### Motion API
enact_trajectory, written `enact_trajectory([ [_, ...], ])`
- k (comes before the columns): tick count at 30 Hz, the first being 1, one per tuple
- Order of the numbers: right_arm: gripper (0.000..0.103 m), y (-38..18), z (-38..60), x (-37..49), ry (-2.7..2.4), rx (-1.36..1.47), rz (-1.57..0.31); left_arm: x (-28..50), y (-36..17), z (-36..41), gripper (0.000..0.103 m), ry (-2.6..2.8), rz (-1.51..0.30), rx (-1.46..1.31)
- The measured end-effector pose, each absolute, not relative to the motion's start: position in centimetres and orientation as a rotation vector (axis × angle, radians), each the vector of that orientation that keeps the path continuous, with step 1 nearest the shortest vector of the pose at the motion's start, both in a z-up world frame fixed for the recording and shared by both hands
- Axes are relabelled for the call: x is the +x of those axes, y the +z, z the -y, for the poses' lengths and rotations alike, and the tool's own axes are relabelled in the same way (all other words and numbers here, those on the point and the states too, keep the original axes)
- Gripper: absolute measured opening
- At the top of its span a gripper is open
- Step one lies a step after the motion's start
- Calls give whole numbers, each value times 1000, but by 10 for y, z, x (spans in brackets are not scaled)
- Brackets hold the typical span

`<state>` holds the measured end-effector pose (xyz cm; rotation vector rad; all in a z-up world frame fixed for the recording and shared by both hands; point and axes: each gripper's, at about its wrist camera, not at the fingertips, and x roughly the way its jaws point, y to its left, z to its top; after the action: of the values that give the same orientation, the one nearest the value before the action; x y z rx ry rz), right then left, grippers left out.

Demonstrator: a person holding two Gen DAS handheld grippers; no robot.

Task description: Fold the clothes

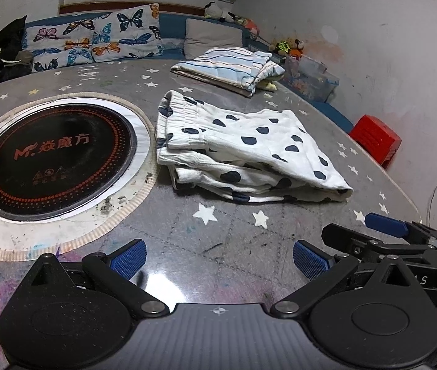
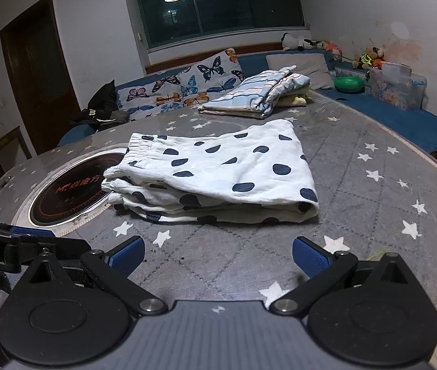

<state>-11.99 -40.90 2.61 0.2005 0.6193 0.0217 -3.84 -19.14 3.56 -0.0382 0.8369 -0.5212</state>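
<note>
White shorts with dark blue spots [image 1: 243, 151] [image 2: 218, 175] lie folded in a flat stack on the grey star-patterned table [image 1: 187, 234] [image 2: 372, 191], waistband toward the left. My left gripper [image 1: 218, 260] hovers open near the table's front edge, a short way from the shorts, holding nothing. My right gripper [image 2: 217, 256] is open too, just in front of the shorts, empty. Its blue-tipped fingers [image 1: 385, 225] show at the right of the left wrist view. A folded striped garment [image 1: 230, 67] [image 2: 255, 94] rests at the table's far side.
A round black induction cooktop [image 1: 55, 163] [image 2: 70, 194] is set into the table left of the shorts, and the waistband reaches its rim. A blue sofa with butterfly pillows [image 1: 95, 40] [image 2: 187, 86] stands behind. A red stool [image 1: 375, 138] and a clear storage box [image 1: 311, 80] stand at the right.
</note>
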Motion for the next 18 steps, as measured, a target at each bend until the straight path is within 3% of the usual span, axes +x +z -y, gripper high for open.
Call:
enact_trajectory([
  [18,103,25,406,-110,10,184,-635,-29,35,198,103,-513,-847,9],
])
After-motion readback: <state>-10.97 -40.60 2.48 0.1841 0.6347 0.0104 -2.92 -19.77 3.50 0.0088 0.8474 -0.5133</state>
